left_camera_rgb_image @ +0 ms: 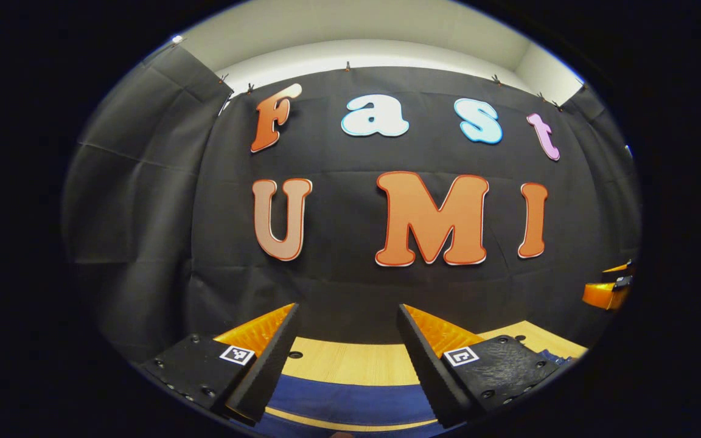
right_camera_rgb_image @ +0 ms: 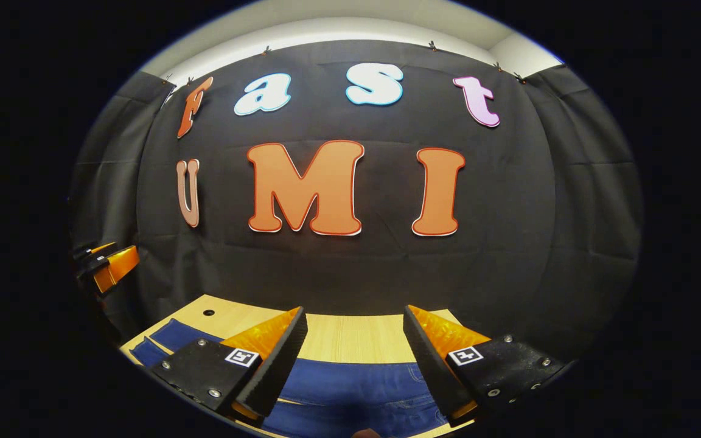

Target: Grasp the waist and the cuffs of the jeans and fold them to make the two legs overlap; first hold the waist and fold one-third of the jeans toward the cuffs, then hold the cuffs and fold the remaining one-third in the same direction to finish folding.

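Left gripper view: left hand-held gripper [left_camera_rgb_image: 347, 316] agape, raised over blue denim jeans [left_camera_rgb_image: 350, 404] flat on pale wooden counter [left_camera_rgb_image: 350, 362]. Right hand-held gripper [right_camera_rgb_image: 355, 316] likewise spread, grasping nothing, above jeans.

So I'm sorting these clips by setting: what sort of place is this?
Probably a small recording booth, not a home: black cloth wall pinned up all round, a bare wooden table with blue jeans laid out on it, and both grippers held open above it.
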`<state>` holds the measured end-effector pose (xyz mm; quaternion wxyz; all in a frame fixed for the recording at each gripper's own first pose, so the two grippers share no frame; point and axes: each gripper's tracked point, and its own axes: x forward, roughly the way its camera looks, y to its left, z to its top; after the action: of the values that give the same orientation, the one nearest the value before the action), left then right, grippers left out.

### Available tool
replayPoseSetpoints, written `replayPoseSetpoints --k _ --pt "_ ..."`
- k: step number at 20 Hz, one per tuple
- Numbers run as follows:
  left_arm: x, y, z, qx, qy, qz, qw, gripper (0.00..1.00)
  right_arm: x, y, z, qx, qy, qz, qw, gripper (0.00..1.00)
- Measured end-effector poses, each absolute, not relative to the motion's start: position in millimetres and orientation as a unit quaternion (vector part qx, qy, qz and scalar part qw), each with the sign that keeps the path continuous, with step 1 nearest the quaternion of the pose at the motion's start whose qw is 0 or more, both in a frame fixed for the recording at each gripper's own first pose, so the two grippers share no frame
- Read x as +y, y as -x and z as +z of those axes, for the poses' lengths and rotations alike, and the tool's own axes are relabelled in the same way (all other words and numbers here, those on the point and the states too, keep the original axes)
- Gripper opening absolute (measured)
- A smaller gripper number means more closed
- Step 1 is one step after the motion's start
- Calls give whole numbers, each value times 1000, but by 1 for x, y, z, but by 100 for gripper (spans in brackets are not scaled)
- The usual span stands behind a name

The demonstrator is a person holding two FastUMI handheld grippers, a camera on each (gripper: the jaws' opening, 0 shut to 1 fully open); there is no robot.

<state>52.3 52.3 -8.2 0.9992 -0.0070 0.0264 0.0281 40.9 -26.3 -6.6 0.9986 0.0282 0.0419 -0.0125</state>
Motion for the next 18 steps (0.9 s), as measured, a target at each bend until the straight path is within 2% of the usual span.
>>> replayPoseSetpoints --k 5,8,10,13,18 --pt "79 -38 -74 110 42 38 992 97 -41 -42 -68 123 -79 -13 989 100" --pt "102 -26 -114 163 72 57 982 97 -53 -37 -116 187 -111 -16 976 97" --pt "119 -18 -139 193 95 72 974 95 -58 -33 -144 229 -148 -10 962 97" --pt "141 -7 -177 244 155 96 952 97 -68 -25 -185 290 -214 -14 933 98" --pt "185 18 -230 303 235 147 912 98 -88 -15 -235 341 -289 -33 894 100"
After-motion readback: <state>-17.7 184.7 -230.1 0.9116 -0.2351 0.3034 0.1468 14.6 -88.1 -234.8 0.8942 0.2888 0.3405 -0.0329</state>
